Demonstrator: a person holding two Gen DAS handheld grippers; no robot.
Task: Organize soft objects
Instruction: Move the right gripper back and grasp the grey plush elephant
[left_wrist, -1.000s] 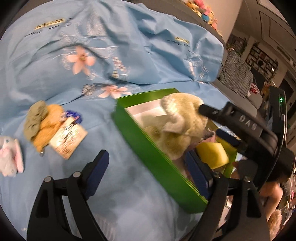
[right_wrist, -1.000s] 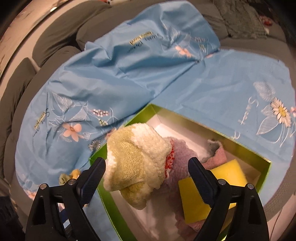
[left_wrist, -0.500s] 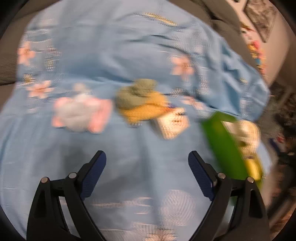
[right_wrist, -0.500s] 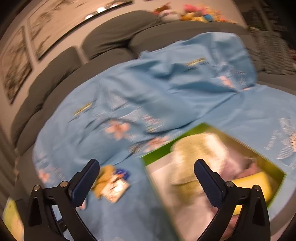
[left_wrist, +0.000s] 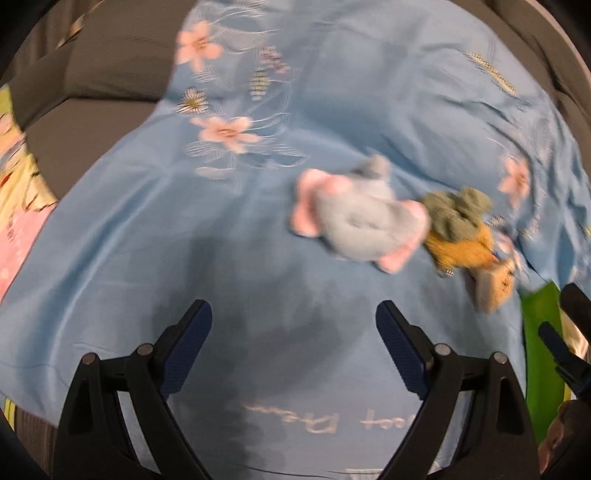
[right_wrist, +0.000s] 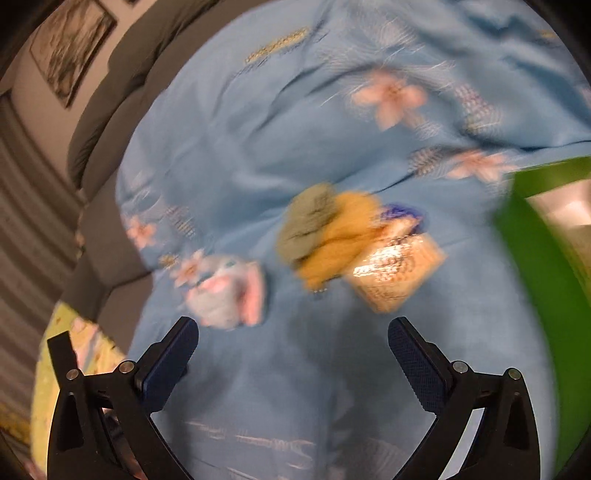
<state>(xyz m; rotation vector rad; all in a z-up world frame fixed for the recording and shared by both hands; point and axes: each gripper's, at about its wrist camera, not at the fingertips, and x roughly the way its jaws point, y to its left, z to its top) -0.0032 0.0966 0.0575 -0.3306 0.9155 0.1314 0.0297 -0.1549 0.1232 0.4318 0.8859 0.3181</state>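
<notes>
Both grippers spread and empty over the blue sheet, soft toys ahead.

The left gripper (left_wrist: 293, 332) has its jaws wide apart with nothing between them, hovering above the sheet (left_wrist: 258, 229), where pale stitched lettering shows upside down and blurred; it cannot be read. The right gripper (right_wrist: 293, 350) is likewise spread and empty. Just beyond lie the grey-and-pink plush (left_wrist: 360, 221) and, beside it, the green-and-orange plush (right_wrist: 325, 229), whose shiny printed tag (right_wrist: 397, 271) is too blurred to read. The green box (right_wrist: 532, 266) sits at the right edge; a pale lining shows inside, but its contents cannot be made out. Grey sofa cushions (right_wrist: 99, 110) lie farther back.
</notes>
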